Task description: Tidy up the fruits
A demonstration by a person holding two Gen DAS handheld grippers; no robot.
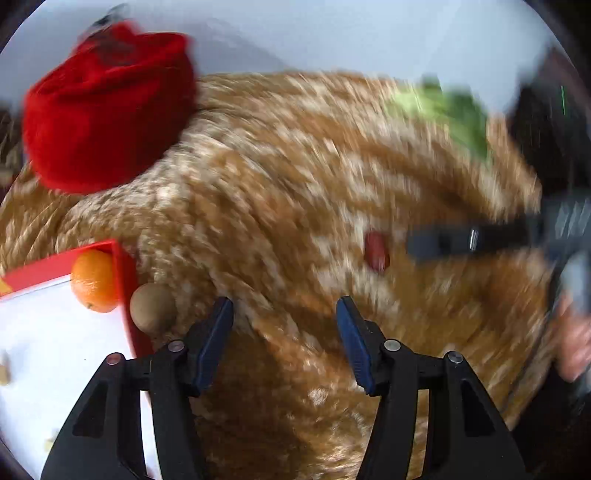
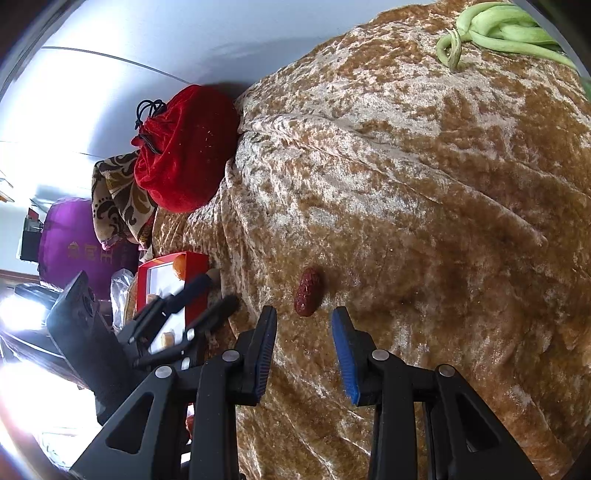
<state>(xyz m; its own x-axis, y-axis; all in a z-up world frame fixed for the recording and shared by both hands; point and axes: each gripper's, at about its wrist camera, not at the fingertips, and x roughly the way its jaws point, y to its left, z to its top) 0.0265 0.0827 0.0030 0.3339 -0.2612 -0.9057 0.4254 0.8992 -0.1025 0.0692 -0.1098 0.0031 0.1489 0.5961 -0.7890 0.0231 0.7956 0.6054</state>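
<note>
The right gripper [image 2: 304,325] stands wide apart and empty, its blue pads either side of a red date [image 2: 307,297] that lies just ahead of them on the brown mottled cloth [image 2: 424,192] covering the surface. The risk here, as I judge it, is the cloth itself: it is soft and creased, so fingertips closing low could snag a fold and drag the fabric, or nudge the small, wrinkled date so it rolls out from between the pads instead of being caught. The left gripper [image 1: 284,314] is also wide and holds nothing; its view is heavily blurred, which suggests fast motion, and a quick sweep close to the box could knock the brown round fruit [image 1: 152,308] that rests against the outside of the box wall. The red box [image 1: 123,280] has a white floor and holds an orange [image 1: 94,280] tucked in its corner, plus a few small pale pieces I cannot identify. A red velvet drawstring bag [image 2: 184,155] sits closed at the far edge of the cloth, contents hidden. Green beans [image 2: 506,31] lie well apart, at the far corner.
</note>
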